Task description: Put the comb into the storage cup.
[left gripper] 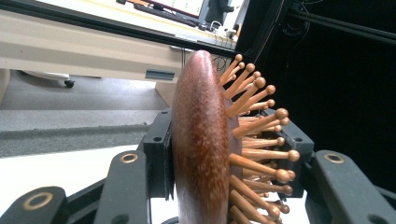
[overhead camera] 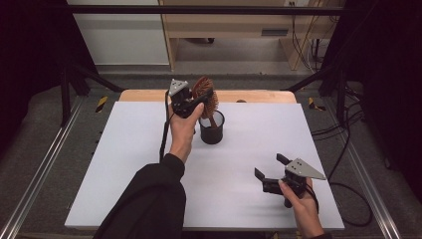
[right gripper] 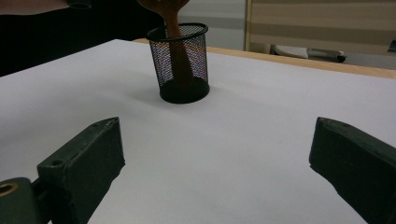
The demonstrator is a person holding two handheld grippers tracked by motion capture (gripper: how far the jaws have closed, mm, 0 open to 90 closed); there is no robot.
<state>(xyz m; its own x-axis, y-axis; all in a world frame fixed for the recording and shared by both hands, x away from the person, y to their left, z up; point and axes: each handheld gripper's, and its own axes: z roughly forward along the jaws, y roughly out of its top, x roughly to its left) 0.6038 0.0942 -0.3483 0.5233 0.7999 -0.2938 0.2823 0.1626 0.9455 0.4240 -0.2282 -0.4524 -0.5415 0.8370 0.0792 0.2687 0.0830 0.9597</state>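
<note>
Standing handle-down in the mesh cup (overhead camera: 212,128), the hairbrush (overhead camera: 205,94) is clamped at its head by the left gripper (overhead camera: 191,102); right gripper (overhead camera: 271,169), wide open and empty, is held well apart from the cup.

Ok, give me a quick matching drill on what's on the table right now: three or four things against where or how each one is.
Things:
1. brown wooden hairbrush with peg bristles
2. black wire-mesh cup
3. left gripper
4. right gripper

States:
A. fingers wide apart, nothing between them, near the table's front right
B. upright on the white table top, brush handle inside it
C. clamped by its head, handle pointing down
D. fingers closed on the brush head, above the cup

Pairs: 1-C, 2-B, 3-D, 4-A
</note>
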